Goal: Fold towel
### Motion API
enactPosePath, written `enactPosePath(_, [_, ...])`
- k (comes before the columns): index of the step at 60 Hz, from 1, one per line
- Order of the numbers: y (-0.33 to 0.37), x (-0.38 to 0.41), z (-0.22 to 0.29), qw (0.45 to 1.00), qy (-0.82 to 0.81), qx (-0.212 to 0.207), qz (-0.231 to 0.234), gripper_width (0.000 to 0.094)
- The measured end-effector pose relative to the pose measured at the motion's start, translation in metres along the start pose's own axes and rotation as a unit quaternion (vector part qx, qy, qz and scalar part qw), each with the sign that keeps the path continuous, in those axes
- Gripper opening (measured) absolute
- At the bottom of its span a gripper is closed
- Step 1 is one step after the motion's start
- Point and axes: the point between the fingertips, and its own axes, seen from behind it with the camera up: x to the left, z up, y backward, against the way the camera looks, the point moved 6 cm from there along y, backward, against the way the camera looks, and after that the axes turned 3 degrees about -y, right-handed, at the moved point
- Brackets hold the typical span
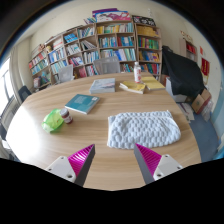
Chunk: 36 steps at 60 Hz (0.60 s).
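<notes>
A white textured towel (pixel 143 128) lies bunched on the round wooden table (pixel 100 135), just ahead of my right finger. My gripper (pixel 112 162) is open and empty, held above the table's near edge. Its two magenta pads (pixel 75 163) stand wide apart with bare tabletop between them. The towel's near edge lies just beyond the right fingertip, apart from it.
A green packet (pixel 53 121) and a small cup lie at the table's left. A teal book (pixel 82 103), a grey book (pixel 103 86), yellow papers (pixel 133 88) and a bottle (pixel 137 72) lie farther back. Chairs and bookshelves (pixel 100 45) stand behind. A dark chair (pixel 183 75) stands at the right.
</notes>
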Motion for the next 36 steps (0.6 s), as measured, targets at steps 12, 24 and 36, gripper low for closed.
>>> enactPosePath(12, [-0.093, 0.018, 0.019, 0.999, 0.048, 0.02, 0.004, 0.0813])
enactPosePath(24, [-0.192, 0.007, 0.008, 0.992, 0.104, 0.07, -0.019, 0.0778])
enactPosePath(36, [-0.225, -0.008, -0.02, 0.986, 0.114, 0.117, -0.011, 0.0574])
